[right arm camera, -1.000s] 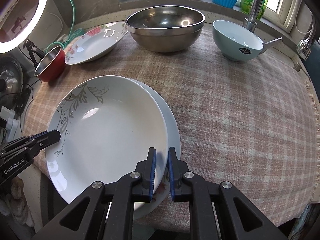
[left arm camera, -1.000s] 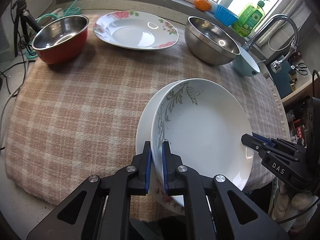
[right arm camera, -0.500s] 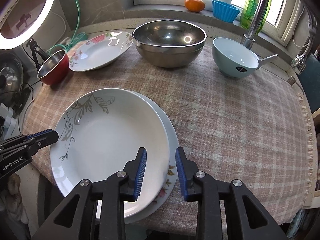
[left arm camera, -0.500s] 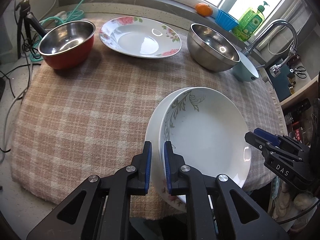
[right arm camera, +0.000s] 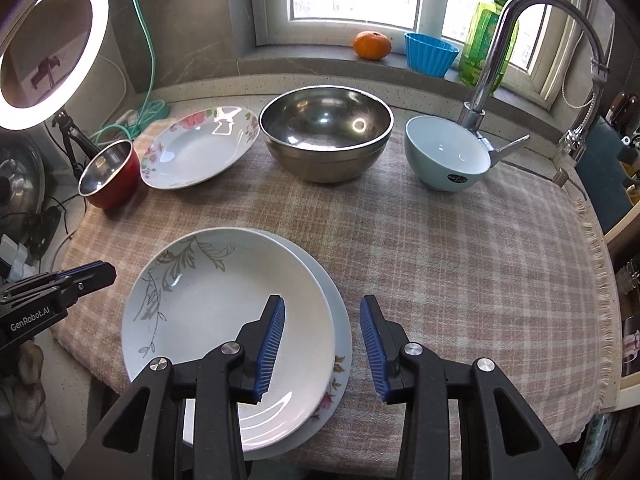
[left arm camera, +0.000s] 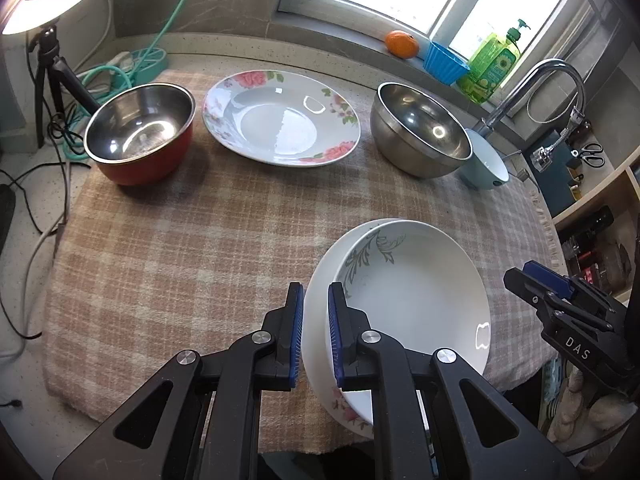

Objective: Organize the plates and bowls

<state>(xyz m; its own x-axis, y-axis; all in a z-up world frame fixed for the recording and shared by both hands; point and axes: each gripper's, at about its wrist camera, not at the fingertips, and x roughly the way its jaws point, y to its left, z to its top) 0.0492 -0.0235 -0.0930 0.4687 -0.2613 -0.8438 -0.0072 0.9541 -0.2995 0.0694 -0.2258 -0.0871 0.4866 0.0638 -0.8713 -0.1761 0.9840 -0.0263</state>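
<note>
A white plate with a grey leaf pattern (left arm camera: 416, 300) (right arm camera: 224, 312) lies stacked on a floral-rimmed plate (left arm camera: 344, 410) (right arm camera: 340, 332) at the table's near edge. My left gripper (left arm camera: 314, 340) stands around the left rims of the stack with its jaws slightly apart, and it also shows in the right wrist view (right arm camera: 86, 274). My right gripper (right arm camera: 322, 344) is open and empty above the stack's right rim, and it shows in the left wrist view (left arm camera: 536, 276). A second floral plate (left arm camera: 280, 118) (right arm camera: 200, 146) lies at the back.
A red-sided steel bowl (left arm camera: 140, 132) (right arm camera: 110, 174), a large steel bowl (left arm camera: 422, 136) (right arm camera: 326, 142) and a pale blue bowl (left arm camera: 486, 164) (right arm camera: 446, 154) stand along the back of the checked cloth (right arm camera: 460, 260). A faucet (right arm camera: 492, 52) rises at the back right.
My right gripper opened, let go of the stack's rim and drew back. My left gripper's jaws loosened slightly and it pulled back. The stack stayed in place.
</note>
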